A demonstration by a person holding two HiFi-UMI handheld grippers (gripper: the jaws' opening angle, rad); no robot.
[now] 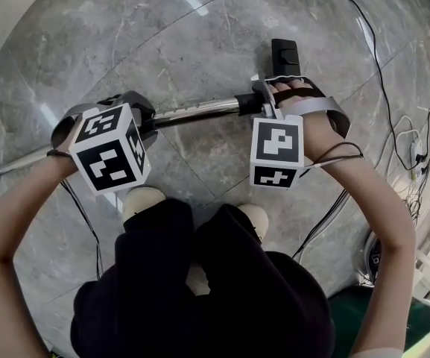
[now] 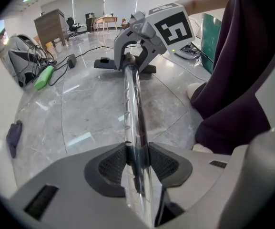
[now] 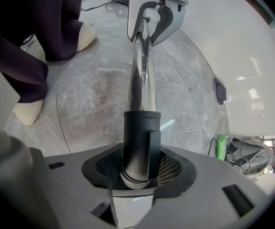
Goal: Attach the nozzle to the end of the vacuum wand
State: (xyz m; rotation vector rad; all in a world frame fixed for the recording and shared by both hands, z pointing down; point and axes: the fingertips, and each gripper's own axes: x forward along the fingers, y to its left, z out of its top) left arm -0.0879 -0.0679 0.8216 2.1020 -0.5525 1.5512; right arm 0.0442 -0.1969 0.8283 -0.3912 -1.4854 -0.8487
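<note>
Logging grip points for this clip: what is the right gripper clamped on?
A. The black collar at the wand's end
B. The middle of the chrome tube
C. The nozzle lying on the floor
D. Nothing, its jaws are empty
A: in the right gripper view, the right gripper has its pads closed on the black collar, with the chrome tube running on beyond it.

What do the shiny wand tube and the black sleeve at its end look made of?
The shiny silver wand tube: polished metal, probably; it mirrors the floor. The black cylindrical sleeve: matte moulded plastic, apparently; dull, no glare.
</note>
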